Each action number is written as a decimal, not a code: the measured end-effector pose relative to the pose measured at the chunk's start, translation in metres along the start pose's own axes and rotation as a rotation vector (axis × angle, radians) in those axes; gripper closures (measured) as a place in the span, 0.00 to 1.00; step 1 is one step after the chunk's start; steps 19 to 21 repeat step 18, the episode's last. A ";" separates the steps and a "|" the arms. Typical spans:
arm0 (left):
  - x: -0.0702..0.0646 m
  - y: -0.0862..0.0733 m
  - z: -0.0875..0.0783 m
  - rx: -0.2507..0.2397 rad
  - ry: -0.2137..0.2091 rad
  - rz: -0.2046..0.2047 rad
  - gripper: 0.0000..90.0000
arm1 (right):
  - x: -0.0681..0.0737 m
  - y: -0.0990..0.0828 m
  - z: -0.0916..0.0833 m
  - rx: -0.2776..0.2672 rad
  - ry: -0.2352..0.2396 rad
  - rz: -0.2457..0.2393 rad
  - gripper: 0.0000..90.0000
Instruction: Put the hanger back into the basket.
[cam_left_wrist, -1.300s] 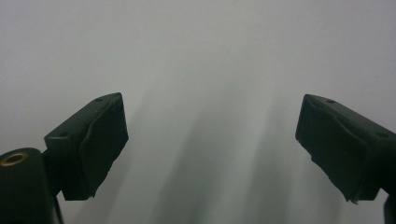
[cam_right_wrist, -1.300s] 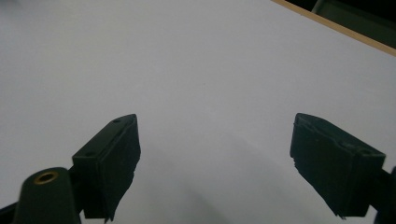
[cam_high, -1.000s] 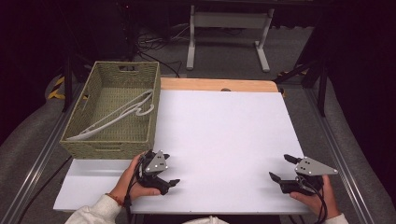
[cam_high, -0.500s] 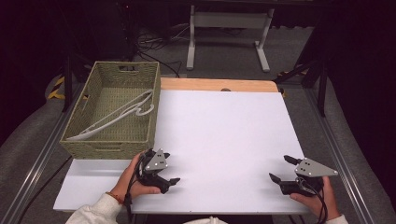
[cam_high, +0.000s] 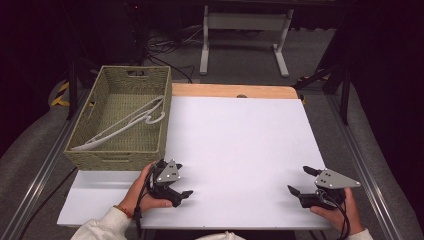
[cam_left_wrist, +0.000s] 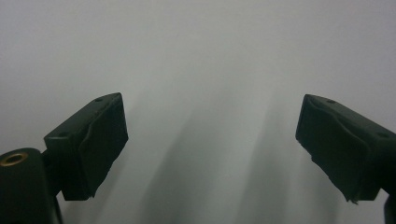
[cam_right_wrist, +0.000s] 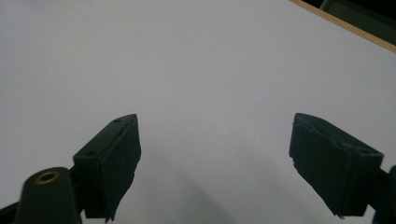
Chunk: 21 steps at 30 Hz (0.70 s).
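Note:
A woven green basket (cam_high: 92, 141) stands at the table's left and holds white plastic hangers (cam_high: 125, 124) lying aslant. Just below the basket's near right corner, my left gripper (cam_high: 181, 187) rests low over the white table top (cam_high: 240, 145), open and empty; in the left gripper view its jaws stand wide apart around the gripper's midpoint (cam_left_wrist: 212, 147) with only white surface between. Near the front right edge my right gripper (cam_high: 301, 180) is open and empty too, and the right gripper view shows that gripper (cam_right_wrist: 215, 163) with jaws spread over bare white board.
A wooden strip (cam_high: 235, 91) edges the table's far side. Beyond it stand a white metal stand (cam_high: 243, 30) and cables on the floor. Metal rails (cam_high: 362, 165) run along both sides of the table.
My left gripper has tilted and shifted slightly to the right near the basket's corner. The right gripper has hardly moved.

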<state>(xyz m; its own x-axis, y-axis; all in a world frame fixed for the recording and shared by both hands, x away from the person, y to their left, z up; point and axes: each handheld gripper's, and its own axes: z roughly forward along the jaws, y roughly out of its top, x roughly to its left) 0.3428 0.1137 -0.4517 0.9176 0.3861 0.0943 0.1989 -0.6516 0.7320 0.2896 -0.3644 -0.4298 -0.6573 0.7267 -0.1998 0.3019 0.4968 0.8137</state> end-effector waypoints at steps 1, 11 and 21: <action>0.000 0.000 0.000 -0.002 -0.002 -0.002 0.11 | 0.000 0.000 0.000 0.000 0.001 0.000 0.20; 0.002 -0.001 -0.002 0.004 0.001 0.001 0.11 | 0.000 -0.001 0.001 0.007 -0.001 -0.001 0.19; 0.002 0.000 -0.001 0.007 -0.005 0.007 0.11 | 0.000 -0.001 0.000 0.005 -0.001 0.003 0.19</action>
